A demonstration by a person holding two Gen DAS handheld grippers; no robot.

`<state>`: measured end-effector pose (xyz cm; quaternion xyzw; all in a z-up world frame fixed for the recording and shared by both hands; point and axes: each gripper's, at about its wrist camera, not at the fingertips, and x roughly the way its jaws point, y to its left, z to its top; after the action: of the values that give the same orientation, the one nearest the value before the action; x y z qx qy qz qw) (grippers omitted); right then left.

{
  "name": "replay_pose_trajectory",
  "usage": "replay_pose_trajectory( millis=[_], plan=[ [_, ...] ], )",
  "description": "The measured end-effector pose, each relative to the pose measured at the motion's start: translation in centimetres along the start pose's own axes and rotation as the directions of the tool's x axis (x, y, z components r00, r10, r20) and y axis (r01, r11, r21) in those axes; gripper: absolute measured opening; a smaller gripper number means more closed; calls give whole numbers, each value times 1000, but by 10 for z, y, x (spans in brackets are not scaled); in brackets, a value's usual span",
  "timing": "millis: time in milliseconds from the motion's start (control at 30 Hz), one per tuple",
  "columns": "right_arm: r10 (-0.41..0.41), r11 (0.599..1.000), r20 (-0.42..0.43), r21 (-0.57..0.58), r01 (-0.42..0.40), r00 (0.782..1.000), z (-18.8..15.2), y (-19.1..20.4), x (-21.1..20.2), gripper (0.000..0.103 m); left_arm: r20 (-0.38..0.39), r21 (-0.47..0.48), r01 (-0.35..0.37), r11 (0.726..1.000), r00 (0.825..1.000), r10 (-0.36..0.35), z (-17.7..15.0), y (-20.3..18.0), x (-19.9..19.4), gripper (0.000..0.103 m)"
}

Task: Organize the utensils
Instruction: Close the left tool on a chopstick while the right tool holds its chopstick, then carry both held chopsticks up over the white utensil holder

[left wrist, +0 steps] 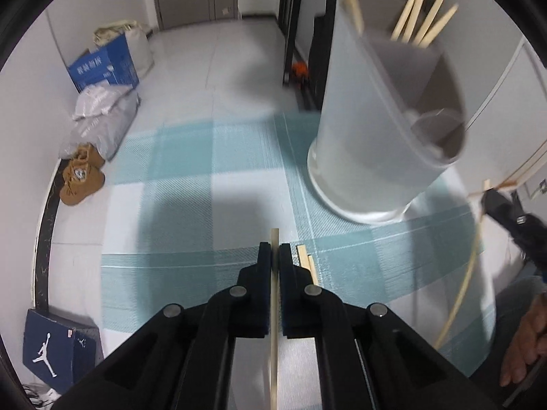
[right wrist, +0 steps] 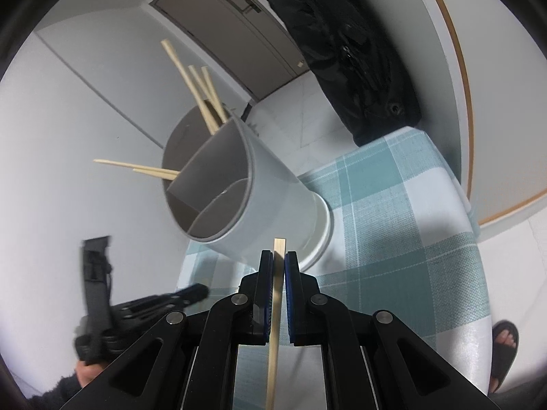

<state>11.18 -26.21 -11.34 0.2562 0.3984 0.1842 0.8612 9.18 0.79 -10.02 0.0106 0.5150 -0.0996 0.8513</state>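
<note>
My left gripper (left wrist: 274, 249) is shut on a pale wooden chopstick (left wrist: 274, 307) that runs back between its jaws, above the blue-checked tablecloth (left wrist: 191, 177). Two more chopsticks (left wrist: 306, 259) lie on the cloth just right of its fingers. The white divided utensil holder (left wrist: 383, 130) stands at the right with several chopsticks (left wrist: 424, 24) in it. My right gripper (right wrist: 279, 256) is shut on another chopstick (right wrist: 276, 311), short of the holder (right wrist: 246, 191), whose chopsticks (right wrist: 201, 92) lean out of the far compartments. In the left wrist view that right gripper (left wrist: 506, 201) shows at the far right with its long chopstick (left wrist: 468, 273).
The round table's edge (left wrist: 102, 273) drops to a tiled floor with brown shoes (left wrist: 80, 179), bags (left wrist: 102, 116) and blue boxes (left wrist: 102, 68). A dark garment (right wrist: 345, 44) hangs behind the table. A sandalled foot (right wrist: 504, 348) is at the lower right, and the left gripper (right wrist: 136, 307) at the lower left.
</note>
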Motion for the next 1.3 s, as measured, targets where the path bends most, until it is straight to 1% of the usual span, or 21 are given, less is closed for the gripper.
replay_pose_trajectory(
  millis=[133,200,300,333,400,500,633,800,900,1033,1233,1300],
  plan=[
    [22,998,39,-56,-20,999,-6,13,-11,6,101,0,17,1000,995,-17,-13,-3,-34,0],
    [29,995,62,-93,-24,998,-11,24,-17,6,130,-7,32,999,991,-30,-19,-8,-46,0],
    [30,990,95,-141,-16,995,-19,39,-24,6,152,-20,50,999,987,-47,-24,-11,-57,0],
    [28,987,108,-159,-10,994,-22,45,-26,6,156,-18,51,999,987,-48,-13,-2,-52,0],
    [34,981,119,-195,-10,992,-25,57,-29,6,178,-16,44,999,983,-41,-16,-1,-57,0],
    [32,967,155,-256,8,987,-29,73,-36,6,199,-35,69,997,978,-60,-10,10,-57,0],
    [35,958,185,-285,20,982,-30,85,-43,6,234,-48,97,994,969,-83,-7,15,-69,0],
    [43,957,207,-289,19,977,-25,92,-50,6,277,-39,124,991,955,-109,0,13,-83,0],
    [53,953,212,-303,14,976,-22,99,-52,6,290,-30,138,990,949,-123,5,9,-86,0],
    [66,943,215,-332,9,974,-15,108,-56,6,304,-43,158,986,943,-138,14,9,-91,0],
    [89,934,238,-357,2,967,9,123,-64,6,349,-26,164,986,926,-144,39,2,-108,0],
    [92,933,248,-360,4,964,22,127,-69,6,373,-34,170,985,916,-145,49,1,-115,0]
  ],
)
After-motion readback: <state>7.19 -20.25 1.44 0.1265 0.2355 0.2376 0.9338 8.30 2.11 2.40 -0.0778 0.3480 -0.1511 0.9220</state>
